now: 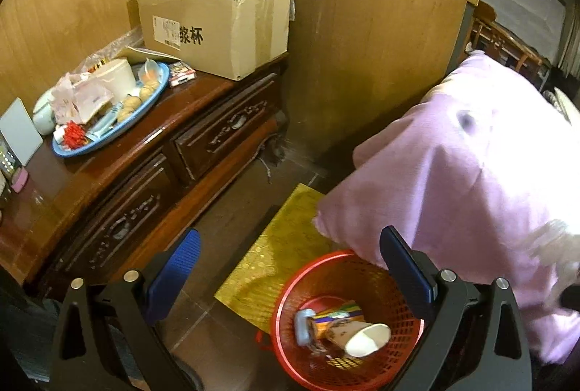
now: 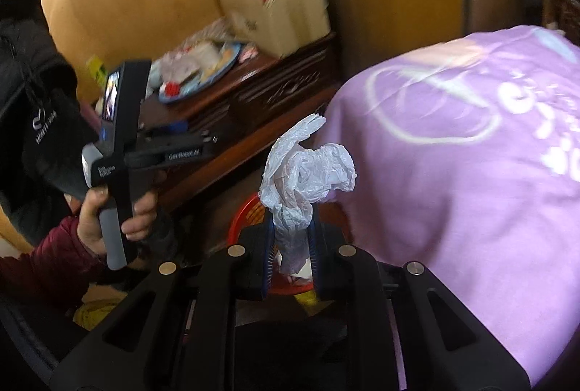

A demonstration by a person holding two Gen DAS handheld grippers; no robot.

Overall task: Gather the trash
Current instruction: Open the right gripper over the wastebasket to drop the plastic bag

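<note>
While left claw (image 1: 290, 267) gapes, right claw (image 2: 291, 227) pinches plastic (image 2: 304, 173).

The cardboard box (image 1: 217, 24) reads "浆杯"; the left hand-held gripper (image 2: 170, 155) reads "GenRobot".

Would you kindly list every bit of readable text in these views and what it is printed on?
"浆杯": side of the cardboard box.
"GenRobot.AI", as best it reads: body of the left tongs.
White shipping label on the box: too small.
Logo on the black sleeve: blurred.
</note>
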